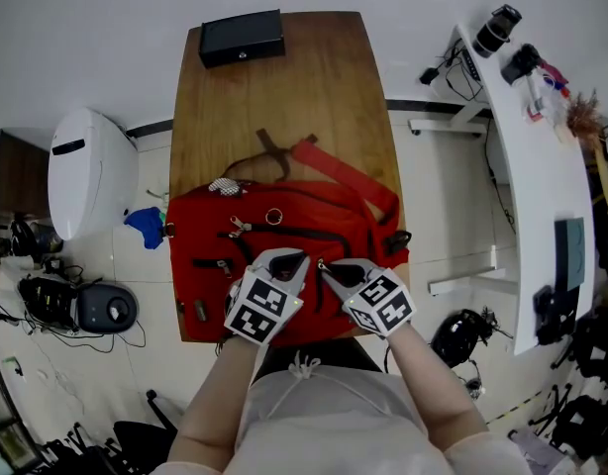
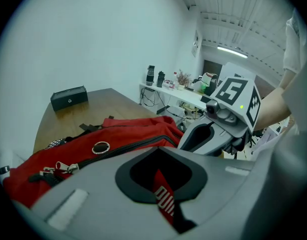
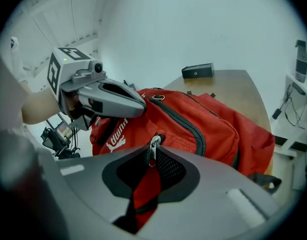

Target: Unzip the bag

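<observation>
A red bag (image 1: 284, 231) lies on the near half of the wooden table (image 1: 314, 87), with dark zip lines across its top. Both grippers meet at its near edge. My left gripper (image 1: 302, 258) is shut on a red strip of the bag with white print (image 2: 163, 199). My right gripper (image 1: 324, 264) is tip to tip with it, shut on a silver zipper pull (image 3: 152, 151) at the end of a dark zip (image 3: 186, 121). Red fabric shows in the gap behind the pull. Each gripper shows in the other's view: the left gripper (image 3: 138, 106) and the right gripper (image 2: 193, 134).
A black box (image 1: 242, 37) sits at the table's far end. More silver pulls (image 1: 235, 228) and a metal ring (image 1: 273, 217) lie on the bag's top. A white appliance (image 1: 86, 171) stands left of the table, a white desk (image 1: 532, 166) right, with cables on the floor.
</observation>
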